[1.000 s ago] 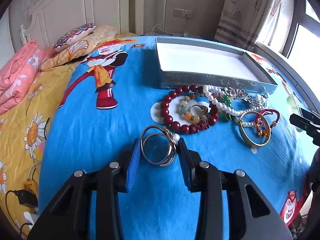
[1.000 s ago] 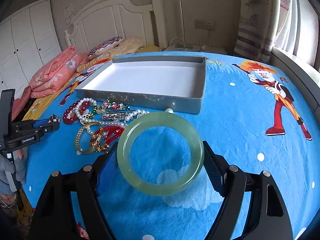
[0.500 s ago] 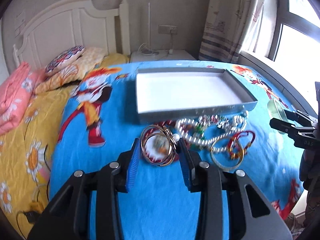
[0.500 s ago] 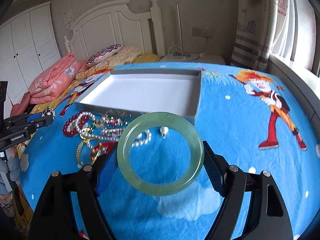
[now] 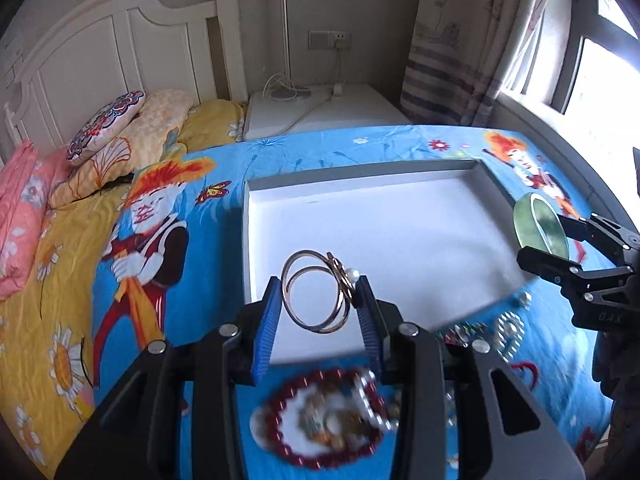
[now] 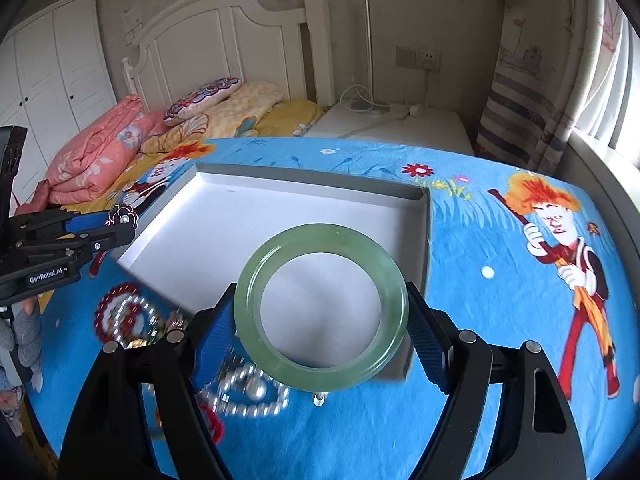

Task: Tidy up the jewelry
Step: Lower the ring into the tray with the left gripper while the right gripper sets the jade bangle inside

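My left gripper [image 5: 318,300] is shut on a gold double-ring bangle [image 5: 316,294] with a pearl and holds it above the near left part of the white tray [image 5: 256,192]. My right gripper [image 6: 320,320] is shut on a pale green jade bangle [image 6: 320,372] above the tray's [image 6: 424,220] near right corner. The remaining jewelry lies in a pile on the blue sheet in front of the tray: a red bead bracelet [image 5: 280,436], pearl strands [image 6: 240,396], and brooches [image 5: 506,328]. The right gripper also shows in the left wrist view [image 5: 560,248], and the left gripper in the right wrist view [image 6: 116,226].
The tray sits on a blue cartoon bedsheet [image 6: 500,320]. Pillows [image 5: 104,128] and a pink quilt [image 6: 96,152] lie by the white headboard [image 6: 224,40]. A white nightstand [image 5: 320,112] with cables stands behind. A curtain and window [image 5: 592,60] are at right.
Both grippers have moved forward and up with their bangles; they now hang over the tray's near edge, and the jewelry pile has slid below and behind the fingers.
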A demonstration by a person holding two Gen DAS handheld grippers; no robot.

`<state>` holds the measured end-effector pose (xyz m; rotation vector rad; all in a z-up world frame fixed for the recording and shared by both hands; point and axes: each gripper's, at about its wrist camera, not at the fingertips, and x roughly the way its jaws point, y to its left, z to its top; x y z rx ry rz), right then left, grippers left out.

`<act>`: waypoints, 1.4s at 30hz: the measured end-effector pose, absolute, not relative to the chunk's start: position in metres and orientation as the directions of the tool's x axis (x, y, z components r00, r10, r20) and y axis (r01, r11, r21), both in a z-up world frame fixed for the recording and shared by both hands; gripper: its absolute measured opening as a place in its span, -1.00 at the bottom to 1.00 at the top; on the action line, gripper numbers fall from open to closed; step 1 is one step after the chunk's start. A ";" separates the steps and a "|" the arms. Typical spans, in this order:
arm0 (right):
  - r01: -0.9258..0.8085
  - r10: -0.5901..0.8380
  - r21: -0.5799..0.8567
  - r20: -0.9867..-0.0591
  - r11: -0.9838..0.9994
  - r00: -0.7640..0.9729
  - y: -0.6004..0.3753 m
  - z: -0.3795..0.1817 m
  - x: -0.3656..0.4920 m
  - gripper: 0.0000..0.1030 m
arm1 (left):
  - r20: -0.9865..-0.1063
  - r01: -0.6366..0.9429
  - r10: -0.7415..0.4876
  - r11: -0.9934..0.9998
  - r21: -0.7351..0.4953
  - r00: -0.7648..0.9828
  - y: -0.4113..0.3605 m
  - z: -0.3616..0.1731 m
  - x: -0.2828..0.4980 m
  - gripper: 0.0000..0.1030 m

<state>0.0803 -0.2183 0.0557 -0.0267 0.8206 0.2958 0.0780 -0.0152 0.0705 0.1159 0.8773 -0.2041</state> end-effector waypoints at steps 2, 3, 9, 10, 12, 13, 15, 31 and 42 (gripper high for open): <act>-0.258 0.240 0.094 -0.743 0.961 0.625 -0.217 0.050 0.097 0.49 | -0.788 0.221 -0.107 0.975 0.038 0.607 -0.017 0.064 0.096 -0.28; -0.252 0.236 0.097 -0.756 0.963 0.611 -0.217 0.046 0.106 0.49 | -0.796 0.219 -0.092 0.974 0.052 0.598 -0.019 0.060 0.106 -0.28; -0.208 0.218 0.119 -0.798 0.971 0.561 -0.213 0.030 0.141 0.49 | -0.832 0.219 -0.043 0.971 0.096 0.554 -0.019 0.040 0.148 -0.28; -0.197 0.208 0.115 -0.803 0.974 0.558 -0.211 0.029 0.146 0.49 | -0.835 0.224 -0.040 0.969 0.101 0.549 -0.019 0.038 0.153 -0.28; -0.179 0.190 0.107 -0.810 0.978 0.555 -0.209 0.027 0.151 0.49 | -0.841 0.240 -0.032 0.964 0.117 0.540 -0.021 0.034 0.162 -0.28; -0.164 0.173 0.097 -0.813 0.982 0.556 -0.208 0.026 0.154 0.49 | -0.842 0.246 -0.033 0.962 0.120 0.538 -0.021 0.033 0.165 -0.28; -0.141 0.139 0.073 -0.821 0.987 0.554 -0.204 0.025 0.156 0.49 | -0.858 0.272 -0.049 0.956 0.107 0.512 -0.021 0.027 0.170 -0.27; -0.172 0.087 -0.009 -0.834 0.985 0.545 -0.179 0.010 0.093 0.68 | -0.852 0.390 -0.161 0.919 0.054 0.498 -0.011 0.017 0.109 -0.04; -0.197 0.101 -0.009 -0.836 0.980 0.540 -0.172 0.011 0.030 0.68 | -0.813 0.377 -0.161 0.923 0.077 0.560 -0.002 0.015 0.027 -0.02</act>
